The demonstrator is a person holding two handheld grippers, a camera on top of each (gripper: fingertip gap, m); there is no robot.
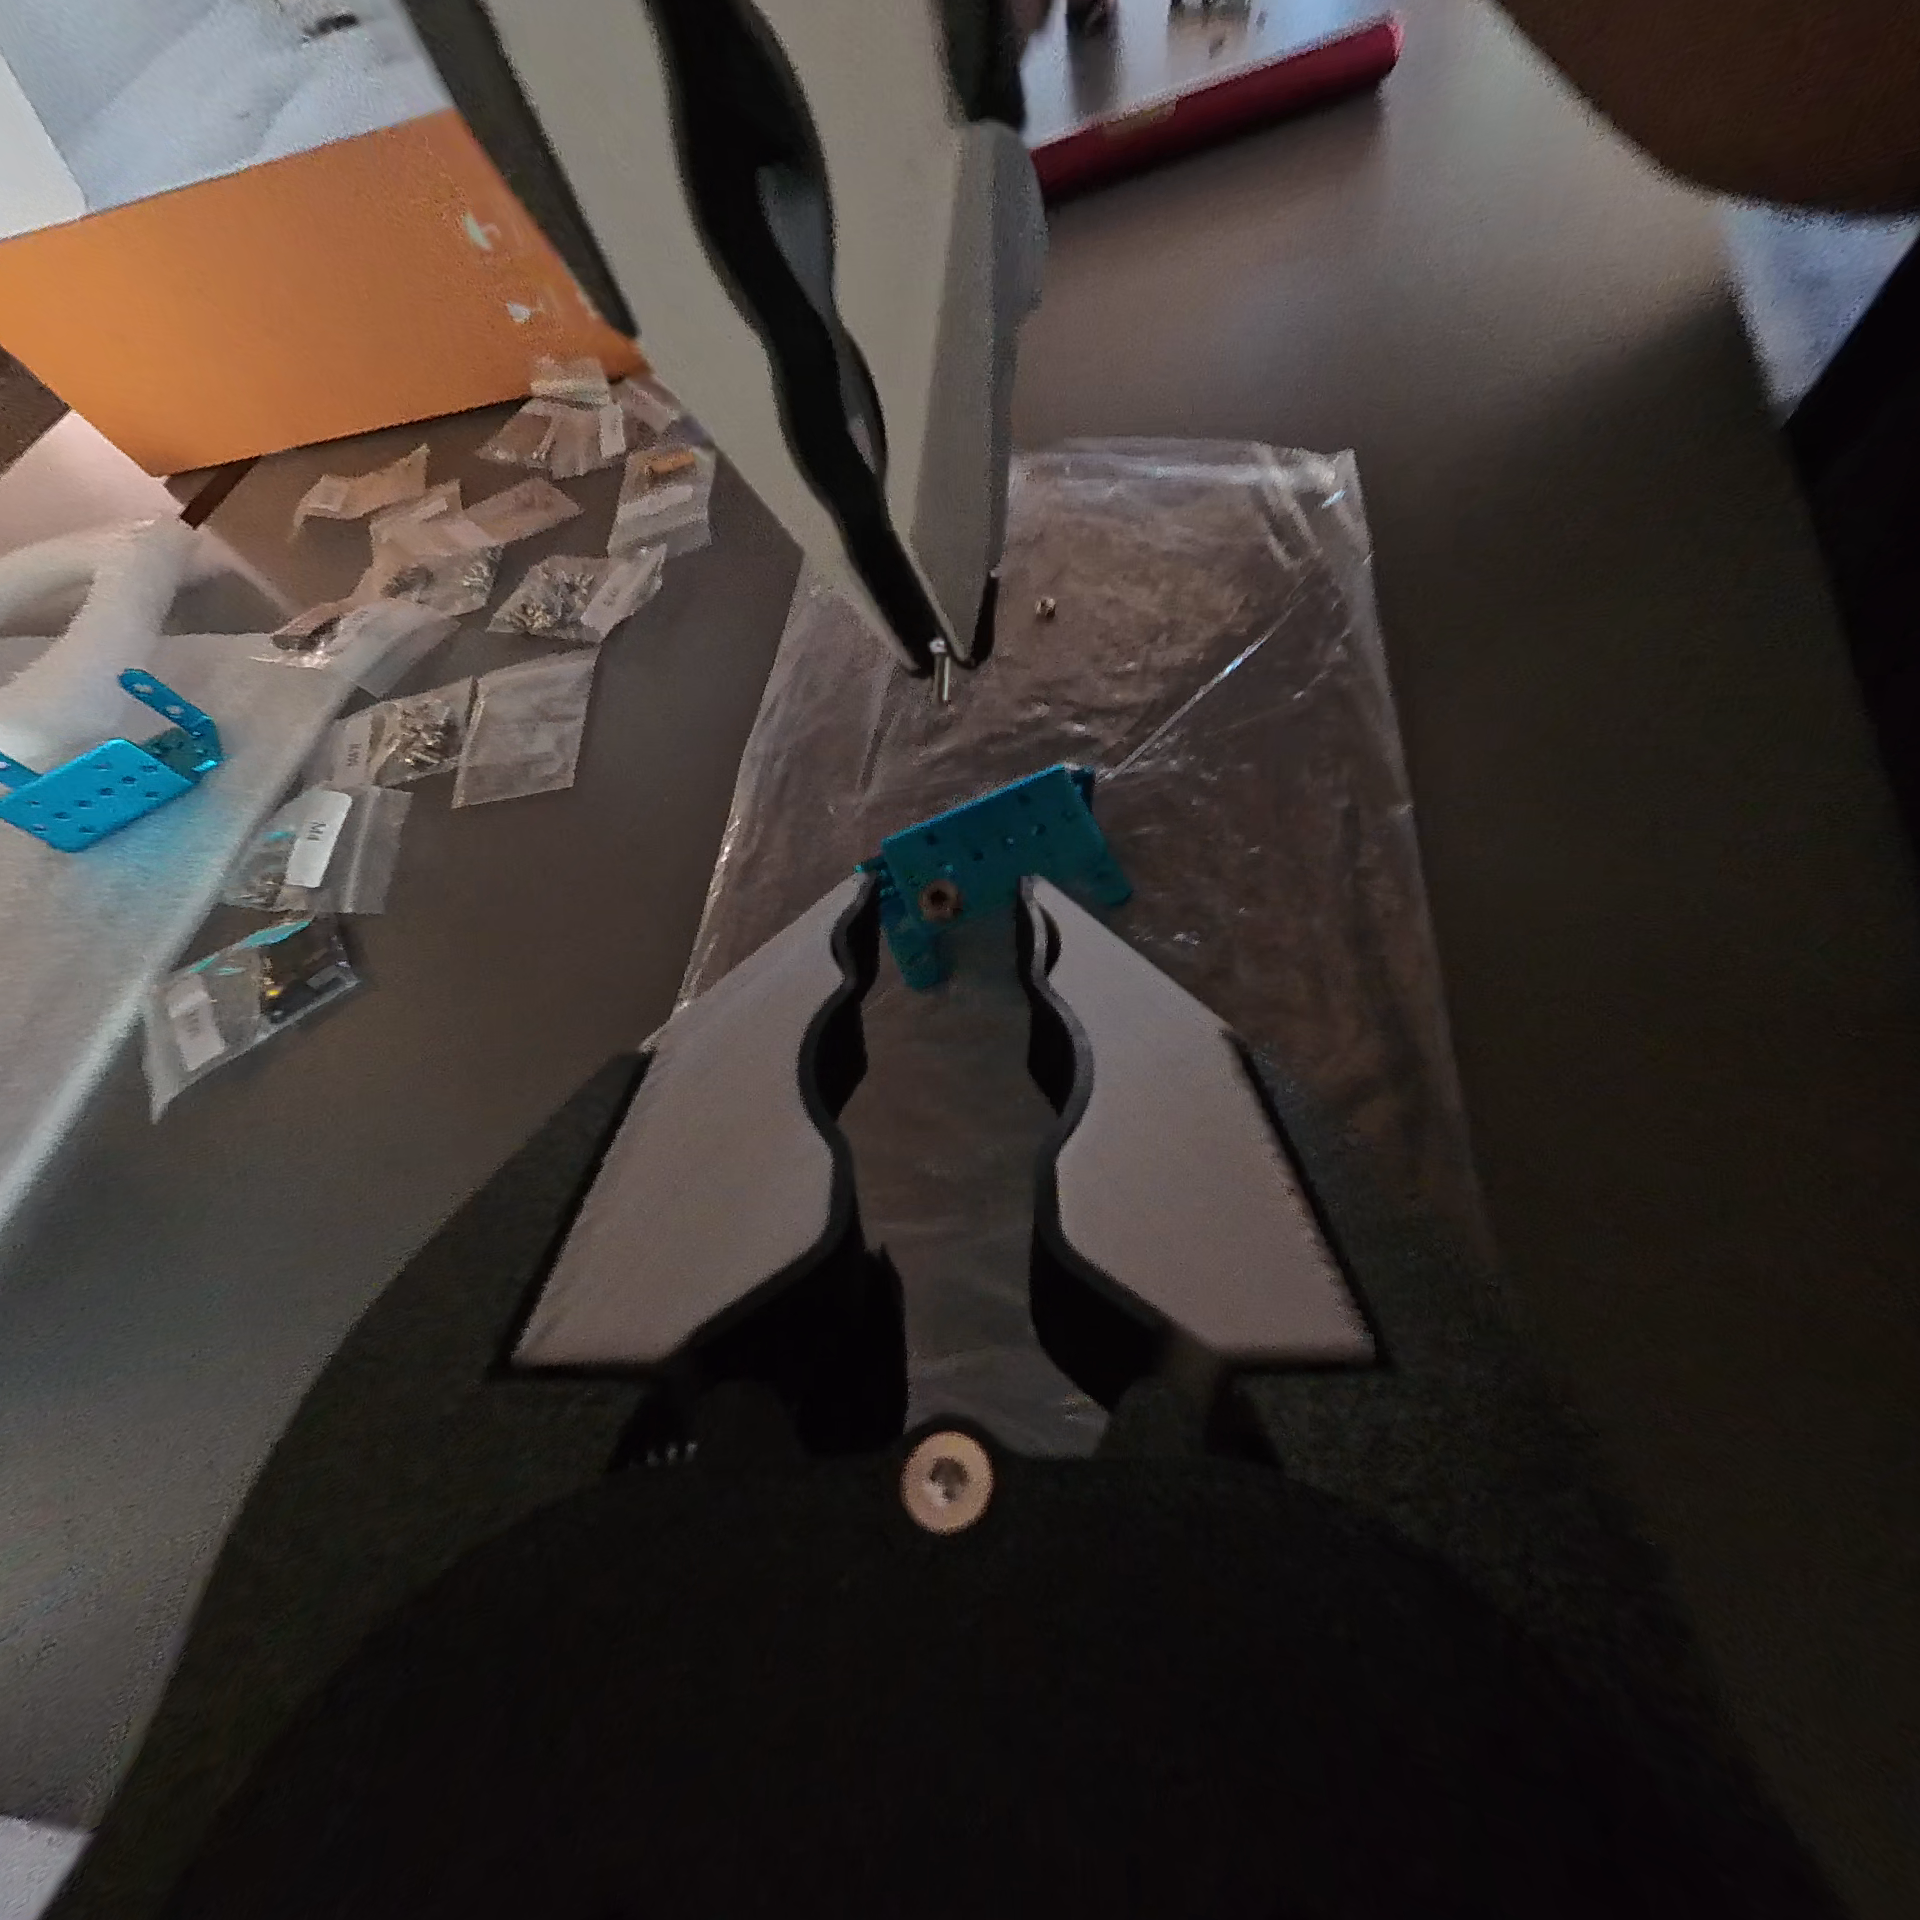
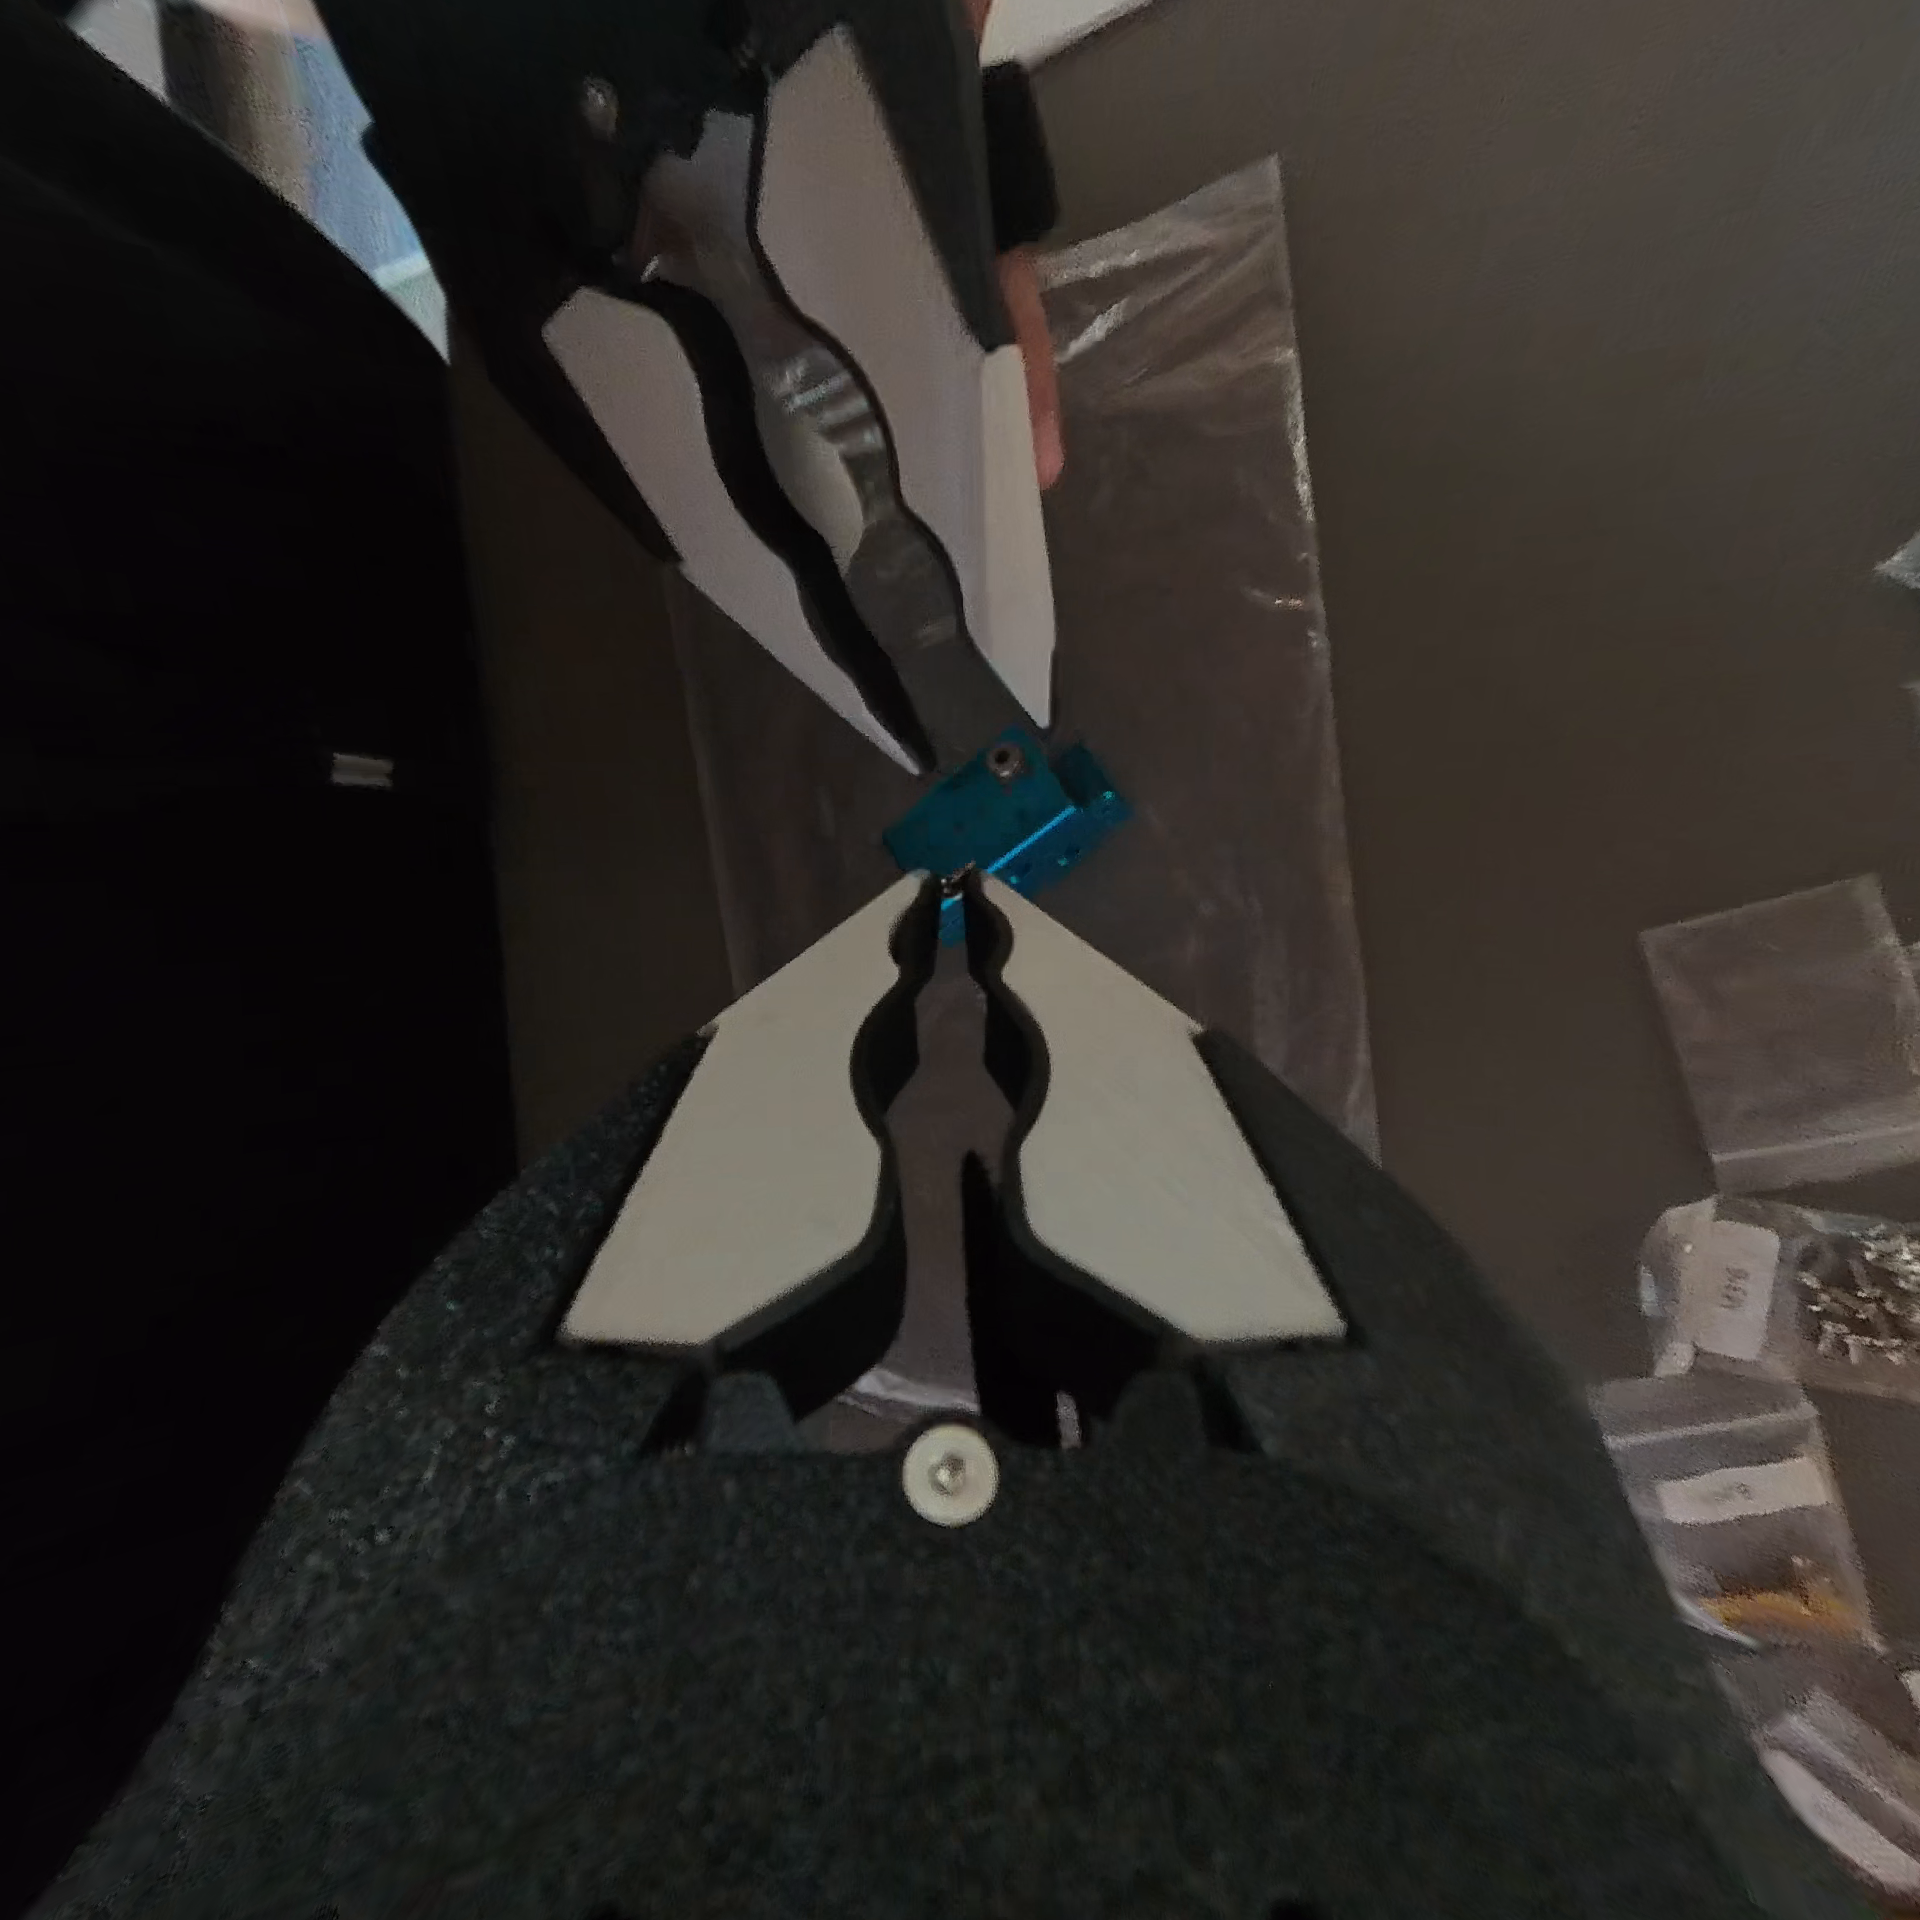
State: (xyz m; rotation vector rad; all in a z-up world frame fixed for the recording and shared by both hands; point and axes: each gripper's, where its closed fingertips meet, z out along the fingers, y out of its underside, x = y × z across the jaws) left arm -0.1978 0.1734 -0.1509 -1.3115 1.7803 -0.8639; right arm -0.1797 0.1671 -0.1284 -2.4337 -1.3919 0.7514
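Observation:
My left gripper (image 1: 943, 902) is shut on a blue perforated metal bracket (image 1: 997, 847) and holds it above a clear plastic sheet (image 1: 1195, 665). A brass nut sits in one bracket hole. My right gripper (image 1: 948, 660) comes in from above, shut on a small silver screw (image 1: 940, 670), a short way off the bracket. In the right wrist view the right gripper (image 2: 951, 883) pinches the screw (image 2: 949, 881) just below the bracket (image 2: 1003, 816), which the left gripper (image 2: 977, 753) holds from above. A dark screw head sits in the bracket's face.
Several small clear bags of hardware (image 1: 499, 623) lie on the dark table at left, also in the right wrist view (image 2: 1766, 1320). A second blue bracket (image 1: 114, 769) rests on white foam. An orange box (image 1: 270, 301) and a red box (image 1: 1216, 104) stand farther back. A small brass nut (image 1: 1047, 608) lies on the sheet. My two grippers' fingertips are within a few centimetres of each other. The small brass nut (image 1: 1047, 608) sits 11 cm or so from the ends of my right fingers.

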